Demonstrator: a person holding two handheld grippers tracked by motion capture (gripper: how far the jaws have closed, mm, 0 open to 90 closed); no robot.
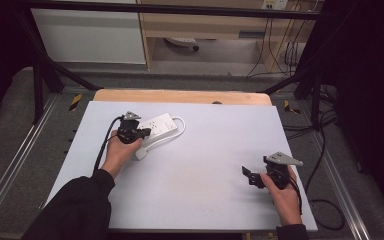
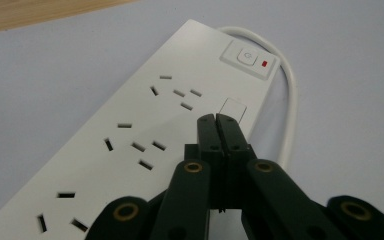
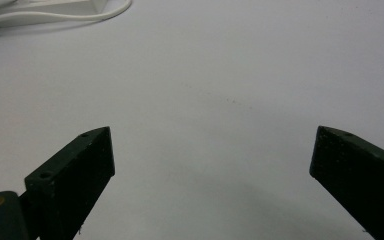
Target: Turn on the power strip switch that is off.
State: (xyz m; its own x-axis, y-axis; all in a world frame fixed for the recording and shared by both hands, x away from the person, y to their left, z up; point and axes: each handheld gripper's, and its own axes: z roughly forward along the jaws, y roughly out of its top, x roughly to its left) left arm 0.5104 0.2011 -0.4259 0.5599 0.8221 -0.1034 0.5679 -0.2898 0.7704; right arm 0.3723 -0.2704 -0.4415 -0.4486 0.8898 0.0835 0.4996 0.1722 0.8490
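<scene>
Here the left gripper (image 2: 216, 119), jaws pressed together on nothing, hovers over the white power strip (image 2: 130, 125) lying at the table's (image 1: 205, 165) far left, while the right gripper (image 3: 212, 165) rests wide apart near the right edge

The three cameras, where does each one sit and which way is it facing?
High view: above the table's near edge, looking forward and down; both forearms, left tongs, right tongs.
Left gripper view: on the left tongs, shut, over the power strip.
Right gripper view: on the right tongs, open, over bare table.
All three share the power strip.
</scene>
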